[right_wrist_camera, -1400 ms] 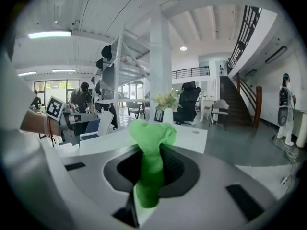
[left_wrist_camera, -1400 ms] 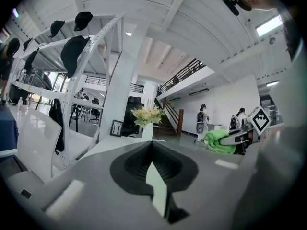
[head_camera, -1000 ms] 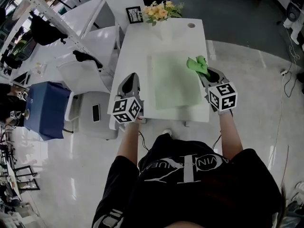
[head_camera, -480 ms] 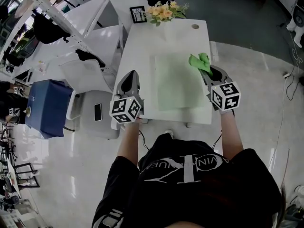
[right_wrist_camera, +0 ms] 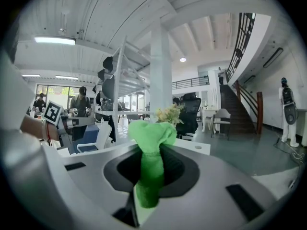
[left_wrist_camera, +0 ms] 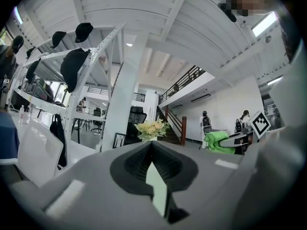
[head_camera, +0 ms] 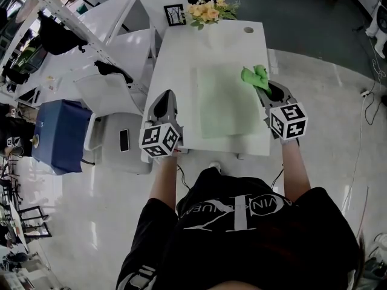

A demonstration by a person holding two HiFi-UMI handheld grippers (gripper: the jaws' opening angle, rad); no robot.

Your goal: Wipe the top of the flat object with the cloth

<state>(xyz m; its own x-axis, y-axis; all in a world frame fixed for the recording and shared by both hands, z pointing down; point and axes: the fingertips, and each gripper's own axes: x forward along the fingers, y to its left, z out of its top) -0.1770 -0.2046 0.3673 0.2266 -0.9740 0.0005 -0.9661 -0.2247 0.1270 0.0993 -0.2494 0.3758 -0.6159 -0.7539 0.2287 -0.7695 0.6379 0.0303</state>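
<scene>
1. The right gripper (head_camera: 263,90) has edged slightly outward with the cloth (head_camera: 254,77), now at the mat's (head_camera: 225,101) right edge.
2. Its jaws pinch the cloth; the left gripper (head_camera: 165,99) is closed, empty, left of the mat.
3. Risk: unpinned, the mat may slide when wiped.

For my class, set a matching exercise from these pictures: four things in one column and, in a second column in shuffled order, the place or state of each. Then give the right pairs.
Column one
1. green cloth
2. pale green mat
3. yellow flowers
4. left gripper

Column two
A. shut, with nothing between its jaws
B. at the far edge of the table
C. lying flat on the table top
D. clamped by the right gripper

Pairs: 1-D, 2-C, 3-B, 4-A
</scene>
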